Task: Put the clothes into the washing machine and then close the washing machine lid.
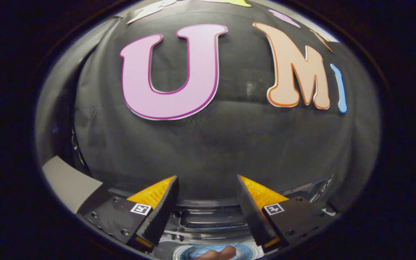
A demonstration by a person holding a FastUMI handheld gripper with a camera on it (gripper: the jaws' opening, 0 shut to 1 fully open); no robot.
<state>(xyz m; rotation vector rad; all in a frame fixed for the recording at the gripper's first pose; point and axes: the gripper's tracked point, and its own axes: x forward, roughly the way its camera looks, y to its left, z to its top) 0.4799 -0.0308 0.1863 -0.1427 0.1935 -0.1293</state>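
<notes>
At six o'clock beneath the gripper (207,187), whose fingers are being held wide and empty, the washing machine (208,220) is being overlooked, its soft clothes unseen

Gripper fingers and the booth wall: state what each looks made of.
The gripper, open and holding nothing, has fingers that look like orange plastic with a fine ribbed texture, edged in black ridged pads, probably rubber. The booth wall looks like matte black woven cloth, with visible creases.

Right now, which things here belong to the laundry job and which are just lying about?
Job:
- claw, fingers open, holding nothing
- washing machine, its top seen between and below the fingers

Lying about:
- grey panel beside the left finger
- black cloth wall beyond the fingers
</notes>
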